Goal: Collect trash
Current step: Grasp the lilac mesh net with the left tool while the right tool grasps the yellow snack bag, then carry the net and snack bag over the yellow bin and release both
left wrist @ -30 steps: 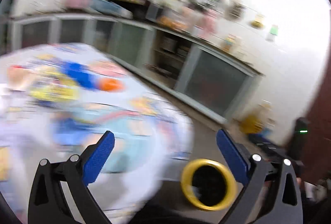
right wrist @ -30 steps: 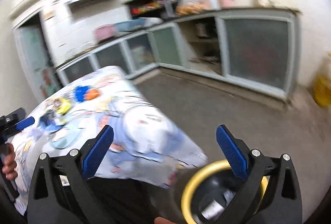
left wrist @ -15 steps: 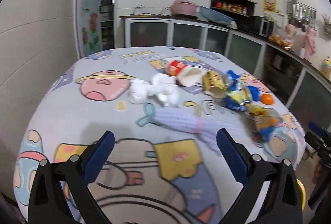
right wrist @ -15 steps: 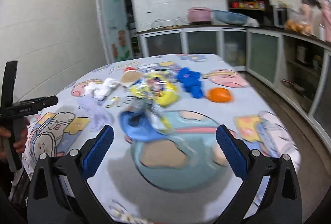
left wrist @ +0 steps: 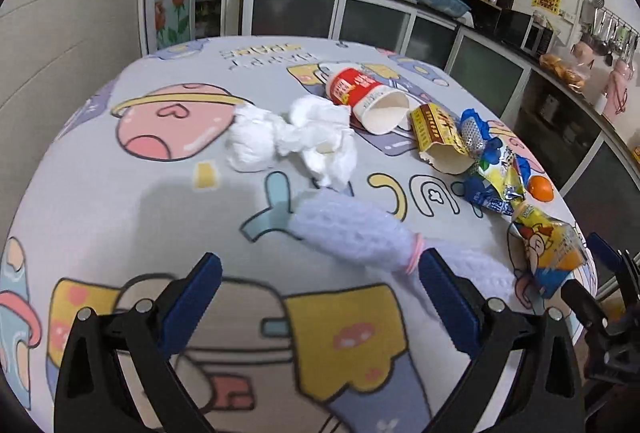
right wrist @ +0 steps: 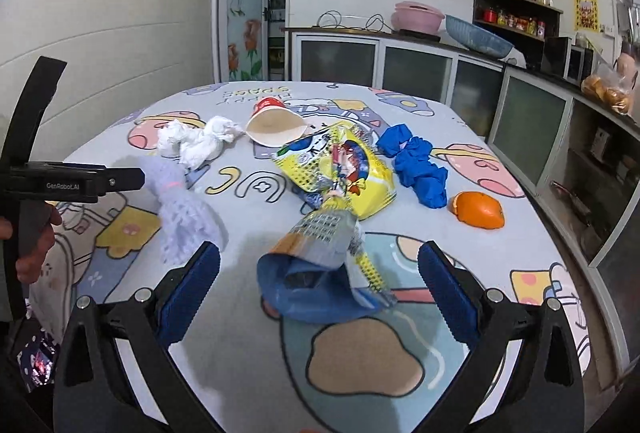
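Both my grippers hover over the littered counter (right wrist: pixel 520 233), holding nothing.

My left gripper (left wrist: pixel 320 297) has its fingers spread by the foam net (left wrist: pixel 352 233); my right gripper (right wrist: pixel 320 285), fingers spread, frames the snack wrapper (right wrist: pixel 320 273).

My left gripper (left wrist: pixel 318 299) hangs wide open over a cartoon-print tablecloth (left wrist: pixel 120 217), a lavender foam net sleeve (left wrist: pixel 352 233) just ahead; crumpled tissues (left wrist: pixel 292 141), a tipped paper cup (left wrist: pixel 366 99) and snack wrappers (left wrist: pixel 496 173) lie beyond.

Glossy foil wrappers (right wrist: pixel 340 169), crumpled paper tissue (left wrist: pixel 296 141)
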Demonstrator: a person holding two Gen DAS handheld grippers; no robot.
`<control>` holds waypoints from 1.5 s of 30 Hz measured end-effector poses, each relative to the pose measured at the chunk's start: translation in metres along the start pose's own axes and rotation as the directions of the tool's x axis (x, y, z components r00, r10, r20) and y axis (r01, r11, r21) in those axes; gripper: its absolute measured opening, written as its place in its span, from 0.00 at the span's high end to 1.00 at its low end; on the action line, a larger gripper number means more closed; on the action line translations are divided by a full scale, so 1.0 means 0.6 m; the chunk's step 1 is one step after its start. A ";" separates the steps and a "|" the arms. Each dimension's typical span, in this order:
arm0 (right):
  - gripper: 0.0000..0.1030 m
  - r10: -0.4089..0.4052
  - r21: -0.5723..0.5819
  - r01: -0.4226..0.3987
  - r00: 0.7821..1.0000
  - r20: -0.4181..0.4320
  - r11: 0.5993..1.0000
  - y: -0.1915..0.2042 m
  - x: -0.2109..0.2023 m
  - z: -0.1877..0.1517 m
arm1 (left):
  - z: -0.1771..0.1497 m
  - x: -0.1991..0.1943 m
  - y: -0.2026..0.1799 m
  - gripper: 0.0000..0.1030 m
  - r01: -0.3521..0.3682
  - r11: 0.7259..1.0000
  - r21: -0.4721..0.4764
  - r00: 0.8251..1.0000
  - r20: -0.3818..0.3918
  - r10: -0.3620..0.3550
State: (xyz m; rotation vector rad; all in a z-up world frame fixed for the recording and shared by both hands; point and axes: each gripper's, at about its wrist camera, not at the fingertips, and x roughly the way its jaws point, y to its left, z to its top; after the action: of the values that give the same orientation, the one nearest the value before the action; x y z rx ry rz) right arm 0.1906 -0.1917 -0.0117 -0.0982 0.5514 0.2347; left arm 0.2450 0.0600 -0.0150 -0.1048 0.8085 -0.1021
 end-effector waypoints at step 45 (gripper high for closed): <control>0.70 0.023 0.065 -0.021 0.999 -0.027 0.998 -0.034 -0.032 -0.007 | 0.005 -0.046 -0.046 0.87 0.334 0.942 -0.022 0.942 0.051 -0.333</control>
State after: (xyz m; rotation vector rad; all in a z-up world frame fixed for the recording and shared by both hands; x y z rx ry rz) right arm 0.1778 -0.2157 -0.0045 -0.0327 0.5873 0.2366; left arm 0.2269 0.0363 0.0106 -0.2724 0.7397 -0.4073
